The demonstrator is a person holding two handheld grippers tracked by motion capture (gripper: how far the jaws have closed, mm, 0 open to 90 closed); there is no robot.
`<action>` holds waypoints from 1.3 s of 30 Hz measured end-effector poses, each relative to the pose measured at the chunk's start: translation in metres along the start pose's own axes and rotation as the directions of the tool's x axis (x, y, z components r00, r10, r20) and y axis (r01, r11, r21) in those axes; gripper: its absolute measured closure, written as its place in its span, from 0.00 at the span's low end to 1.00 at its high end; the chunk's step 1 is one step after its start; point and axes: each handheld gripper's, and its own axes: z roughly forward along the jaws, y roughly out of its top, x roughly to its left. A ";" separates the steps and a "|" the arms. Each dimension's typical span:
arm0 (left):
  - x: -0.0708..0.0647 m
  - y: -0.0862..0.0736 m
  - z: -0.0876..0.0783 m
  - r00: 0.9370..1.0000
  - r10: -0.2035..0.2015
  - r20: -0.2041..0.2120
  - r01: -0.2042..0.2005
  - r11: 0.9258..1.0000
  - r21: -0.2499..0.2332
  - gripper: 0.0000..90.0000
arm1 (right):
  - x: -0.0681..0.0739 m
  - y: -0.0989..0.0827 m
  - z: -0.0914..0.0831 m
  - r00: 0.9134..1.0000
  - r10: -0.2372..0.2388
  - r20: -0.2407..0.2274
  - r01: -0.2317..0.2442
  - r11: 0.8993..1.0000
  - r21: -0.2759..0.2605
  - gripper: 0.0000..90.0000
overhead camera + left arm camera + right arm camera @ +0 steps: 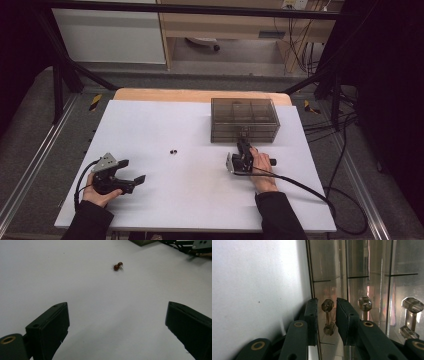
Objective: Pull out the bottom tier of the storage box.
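- A clear smoky drawer box (244, 120) stands at the far right of the white surface (165, 200), with its drawer fronts facing the person.
- The right tool (243, 144) is laid on its side against the box's lower front; in the right gripper view its jaws straddle 1 faceted knob (327, 305) but still stand a little off it on either side, not pressing.
- 3 such knobs show in that view, the second (364, 303) and third (412, 305) lying beside the right tool.
- The knob sticks out of the drawer front toward the person, on a short stem.
- 1 small brown object (174, 151) lies alone mid-surface, well apart from both tools; nothing stands between it and the left tool (134, 172).
- The left tool rests near the left front edge, its jaws wide apart with nothing between them and aimed toward the brown object.
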 end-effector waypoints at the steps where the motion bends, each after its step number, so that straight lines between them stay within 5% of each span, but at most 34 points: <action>1: 0.000 0.000 0.000 1.000 0.000 0.000 0.000 1.000 0.000 0.06 | 0.000 0.000 0.000 1.000 0.001 0.001 -0.001 1.000 0.001 0.80; 39: 0.001 -0.001 0.000 1.000 0.001 -0.005 -0.001 1.000 0.002 0.06 | 0.005 0.002 -0.006 0.998 -0.053 0.024 0.053 0.999 0.011 0.89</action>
